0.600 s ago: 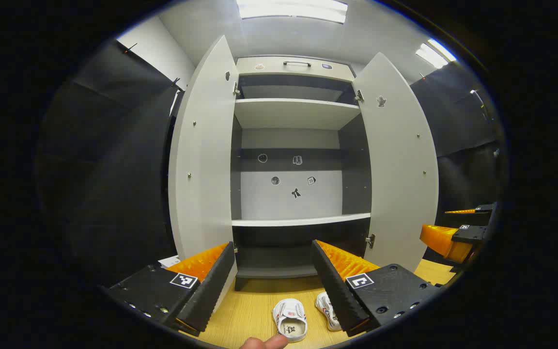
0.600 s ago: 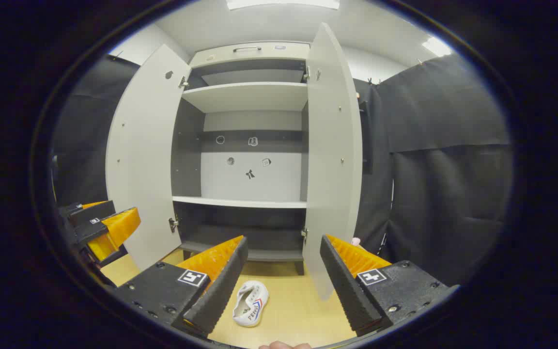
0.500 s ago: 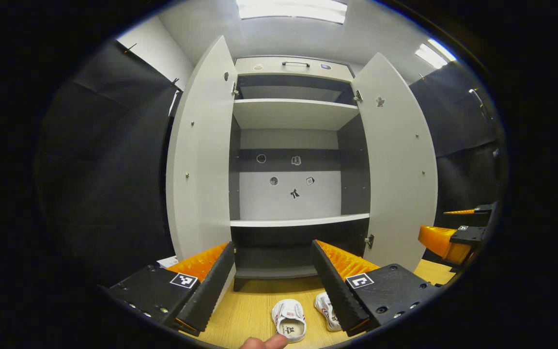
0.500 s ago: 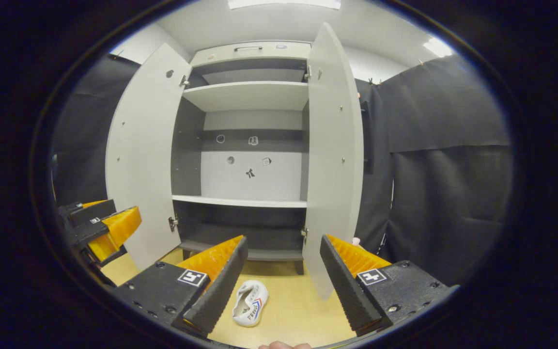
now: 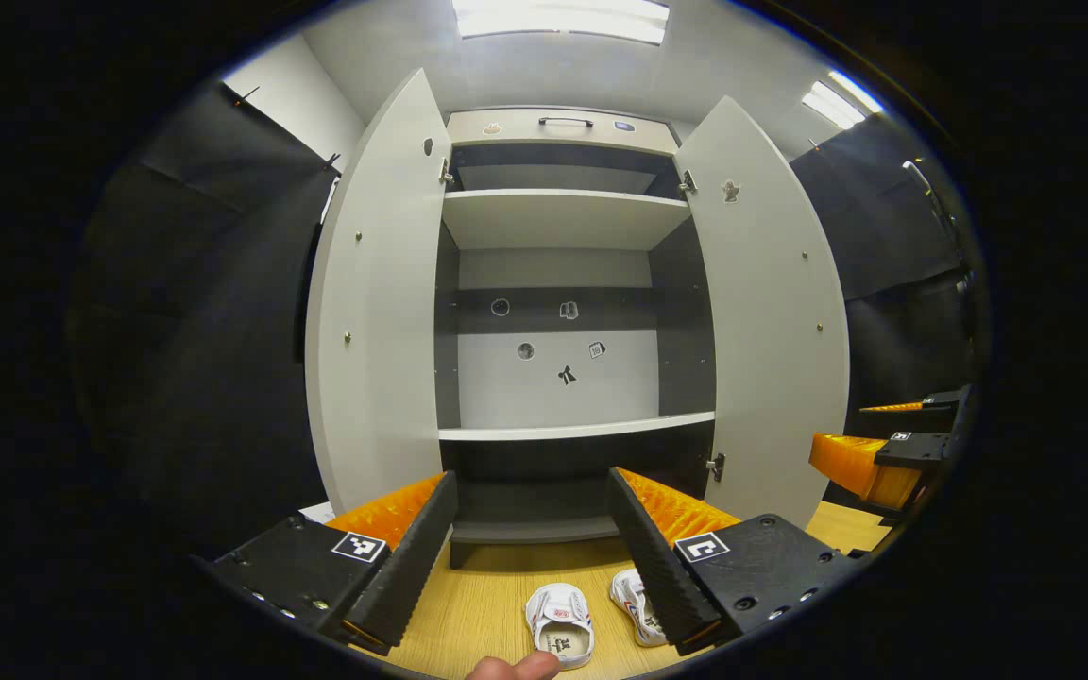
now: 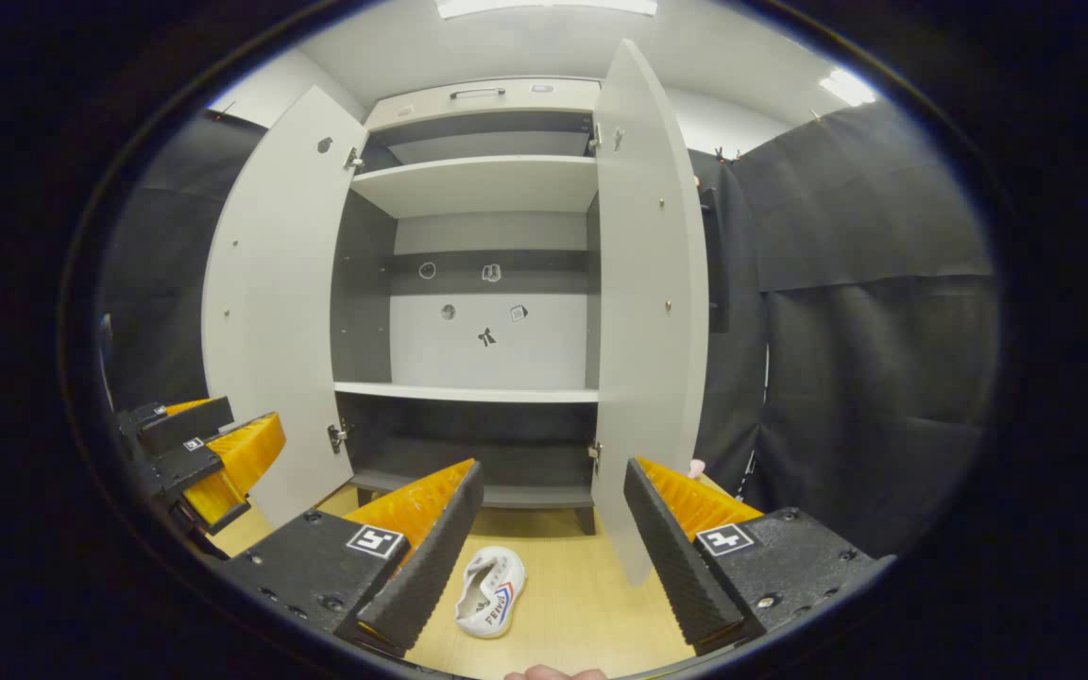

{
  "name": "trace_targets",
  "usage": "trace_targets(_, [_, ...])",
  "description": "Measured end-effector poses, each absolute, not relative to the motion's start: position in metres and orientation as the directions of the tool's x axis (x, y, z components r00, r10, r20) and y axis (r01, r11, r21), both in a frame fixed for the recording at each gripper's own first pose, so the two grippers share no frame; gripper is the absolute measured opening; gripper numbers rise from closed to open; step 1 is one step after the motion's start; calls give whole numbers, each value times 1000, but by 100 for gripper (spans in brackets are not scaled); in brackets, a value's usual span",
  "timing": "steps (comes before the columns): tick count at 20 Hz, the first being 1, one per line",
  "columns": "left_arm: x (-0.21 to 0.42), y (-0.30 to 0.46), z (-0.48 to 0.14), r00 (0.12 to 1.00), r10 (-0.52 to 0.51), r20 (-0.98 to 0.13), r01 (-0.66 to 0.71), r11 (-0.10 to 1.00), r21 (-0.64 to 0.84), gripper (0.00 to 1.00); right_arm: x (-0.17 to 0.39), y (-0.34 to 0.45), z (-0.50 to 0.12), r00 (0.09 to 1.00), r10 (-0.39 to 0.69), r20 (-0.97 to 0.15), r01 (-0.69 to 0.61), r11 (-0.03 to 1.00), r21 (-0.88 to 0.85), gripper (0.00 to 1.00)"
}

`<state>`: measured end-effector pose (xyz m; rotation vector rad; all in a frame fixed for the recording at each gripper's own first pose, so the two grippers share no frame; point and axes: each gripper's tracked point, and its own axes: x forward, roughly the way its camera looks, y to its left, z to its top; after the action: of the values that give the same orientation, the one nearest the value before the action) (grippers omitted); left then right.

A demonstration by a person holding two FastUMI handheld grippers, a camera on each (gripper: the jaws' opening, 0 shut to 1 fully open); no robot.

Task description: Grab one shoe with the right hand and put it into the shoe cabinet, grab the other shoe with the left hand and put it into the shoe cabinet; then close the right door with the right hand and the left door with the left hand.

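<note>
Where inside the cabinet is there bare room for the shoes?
The middle shelf is bare between the side walls, as is the top shelf. The bottom bay looks free, though dim. Both doors stand open. It is crowded on the floor in front, where the two shoes lie below the open left gripper.

The shoe cabinet has pale grey doors and shelves, with dark grey side walls and a dark band across its light back panel — small black-and-white stickers dot that panel. Both shoes are white; one shows red and blue stripes. The floor is light yellow wood-grain.
</note>
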<state>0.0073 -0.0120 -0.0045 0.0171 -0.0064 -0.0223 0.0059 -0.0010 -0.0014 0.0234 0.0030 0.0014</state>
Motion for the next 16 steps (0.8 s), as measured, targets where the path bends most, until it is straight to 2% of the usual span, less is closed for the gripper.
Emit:
trace_targets(4, [8,-17,-2,999,-33,17,33,999,13,95,7,-3,-2,1000,-4,1,4,1000,18,98])
trace_targets(5, [8,-17,-2,999,-33,18,32,999,17,95,6,-3,-3,1000,-3,0,3,1000,21,94])
trace_targets(6, [7,-17,-1,999,-30,20,30,999,20,95,5,-2,-2,1000,-1,1,1,1000,24,98])
trace_targets(14, [5,-14,5,999,-20,36,20,1000,20,95,4,-3,-3,1000,-2,3,2,1000,26,98])
trace_targets(15, [4,-13,5,999,-18,37,17,1000,20,95,4,-4,-4,1000,-2,1,2,1000,26,94])
trace_targets(16, [5,-13,5,999,-15,37,15,1000,20,95,4,-4,-5,1000,-1,-2,1,1000,26,98])
